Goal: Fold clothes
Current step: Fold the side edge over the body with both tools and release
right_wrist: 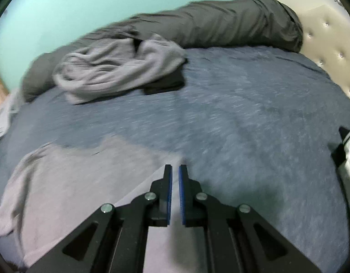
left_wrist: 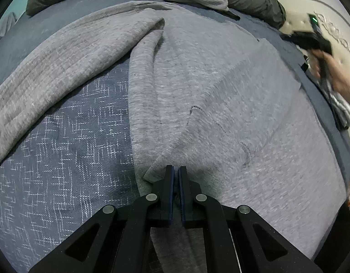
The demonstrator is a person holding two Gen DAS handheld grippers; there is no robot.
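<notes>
A light grey sweatshirt (left_wrist: pixel 220 95) lies spread on the blue bedspread (left_wrist: pixel 68 150), with one sleeve (left_wrist: pixel 49 72) stretched out to the left. My left gripper (left_wrist: pixel 176 170) is shut on a folded edge of it near the bottom middle. In the right wrist view the same sweatshirt (right_wrist: pixel 68 182) fills the lower left. Its corner runs in a taut line up to my right gripper (right_wrist: pixel 175 169), whose pads are nearly together on the cloth. The left wrist view shows the right gripper (left_wrist: pixel 311 38), blurred, in a hand (left_wrist: pixel 338 75) at the sweatshirt's far right.
A crumpled grey garment (right_wrist: pixel 115 70) rests on something black by a long dark grey pillow (right_wrist: pixel 220 22) at the far side. A tufted headboard (right_wrist: pixel 329 41) stands on the right and a teal wall (right_wrist: pixel 106 4) behind. Bare bedspread (right_wrist: pixel 254 118) stretches ahead of the right gripper.
</notes>
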